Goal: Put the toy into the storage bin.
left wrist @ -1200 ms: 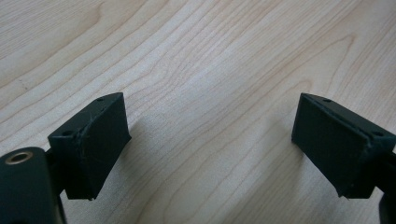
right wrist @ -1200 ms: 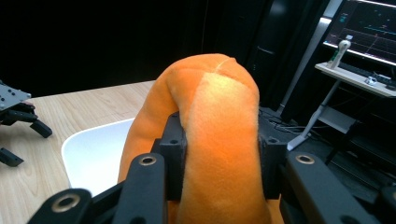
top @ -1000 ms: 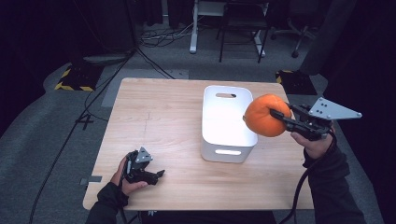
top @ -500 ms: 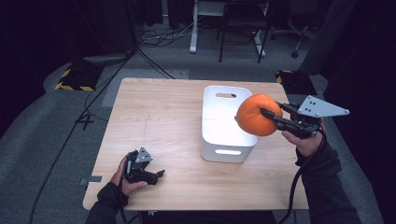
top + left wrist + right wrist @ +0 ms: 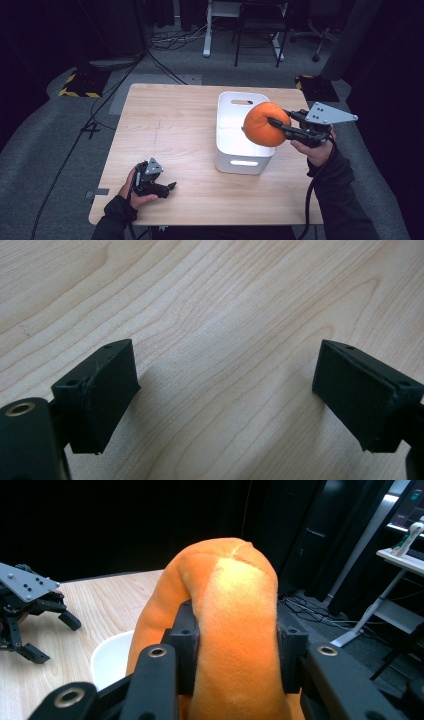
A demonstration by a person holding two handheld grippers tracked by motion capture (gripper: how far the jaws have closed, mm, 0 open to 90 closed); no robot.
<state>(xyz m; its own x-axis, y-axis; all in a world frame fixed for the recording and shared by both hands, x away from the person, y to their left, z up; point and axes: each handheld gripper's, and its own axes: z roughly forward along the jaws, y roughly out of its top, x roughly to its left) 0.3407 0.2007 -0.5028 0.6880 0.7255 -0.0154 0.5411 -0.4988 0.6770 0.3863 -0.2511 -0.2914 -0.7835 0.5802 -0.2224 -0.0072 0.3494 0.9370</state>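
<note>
Above the white bin (image 5: pixel 235 159), the right tool (image 5: pixel 278 125) grips an orange plush (image 5: pixel 262 126) level.

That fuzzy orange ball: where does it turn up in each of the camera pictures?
High view: the orange plush ball is right of centre, held above the white bin by the right gripper.
Left gripper view: bare wooden table between open jaws.
Right gripper view: the ball sits in the middle, squeezed between the jaws.
Shared landmark: the white bin, below the ball.
</note>
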